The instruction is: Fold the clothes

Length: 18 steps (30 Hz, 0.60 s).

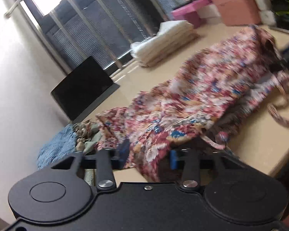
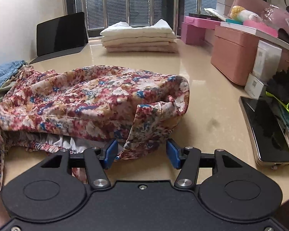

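Observation:
A floral garment [image 2: 86,100] lies crumpled across the beige table [image 2: 212,105], its pale lining showing at the near edge and a tie strap trailing off to the left. My right gripper [image 2: 142,154] is open at the garment's near hem. A fold of cloth sits by its left blue pad [image 2: 111,152], and the right pad stands clear of it. The left wrist view is blurred. There the floral garment [image 1: 202,88] runs away to the upper right, and my left gripper [image 1: 149,154] has a thick bunch of it filling the gap from pad to pad.
A stack of folded cream clothes [image 2: 138,38] sits at the table's far side by the window blinds. A black tablet [image 2: 61,32] leans at the far left, with blue cloth [image 2: 3,73] near it. Pink boxes [image 2: 229,57] and a phone [image 2: 265,130] line the right side.

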{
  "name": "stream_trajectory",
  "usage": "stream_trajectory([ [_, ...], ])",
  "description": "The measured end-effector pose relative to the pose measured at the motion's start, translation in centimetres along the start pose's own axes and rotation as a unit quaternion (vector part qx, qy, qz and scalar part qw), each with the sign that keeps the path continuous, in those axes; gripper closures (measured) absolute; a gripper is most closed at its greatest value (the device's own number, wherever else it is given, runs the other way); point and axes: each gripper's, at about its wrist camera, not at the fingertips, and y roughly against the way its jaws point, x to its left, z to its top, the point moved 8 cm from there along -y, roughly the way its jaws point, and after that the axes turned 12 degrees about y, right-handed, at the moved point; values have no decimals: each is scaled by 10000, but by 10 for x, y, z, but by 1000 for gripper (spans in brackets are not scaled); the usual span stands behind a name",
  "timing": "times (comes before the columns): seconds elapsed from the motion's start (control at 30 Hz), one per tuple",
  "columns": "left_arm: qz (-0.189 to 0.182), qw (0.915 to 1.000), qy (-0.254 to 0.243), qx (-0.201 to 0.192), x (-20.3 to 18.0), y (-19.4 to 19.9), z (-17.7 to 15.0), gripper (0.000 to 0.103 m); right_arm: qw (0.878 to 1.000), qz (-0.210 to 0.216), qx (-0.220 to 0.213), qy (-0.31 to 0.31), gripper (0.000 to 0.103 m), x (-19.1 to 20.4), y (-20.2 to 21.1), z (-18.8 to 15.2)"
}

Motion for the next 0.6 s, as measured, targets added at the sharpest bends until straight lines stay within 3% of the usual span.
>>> stream_trajectory([
  [0.1,-30,9987,512,-52,16,3,12,91,10000,-42,21,-11,45,0,0,-3],
  [0.23,-66,9956,892,-271,30,11,29,95,9997,-225,-58,85,45,1,6,-4],
  [0.37,-207,9924,1151,-375,35,18,38,95,9962,-464,-519,525,44,13,28,3],
  [0.43,-261,9907,1278,-395,39,18,41,95,9915,-440,-867,861,42,27,45,9],
  [0.5,-349,9888,1392,-414,40,19,44,95,9841,-398,-1183,1261,31,43,60,14],
  [0.6,-502,9872,1425,-505,38,22,48,95,9655,-323,-1484,2114,24,75,72,21],
])
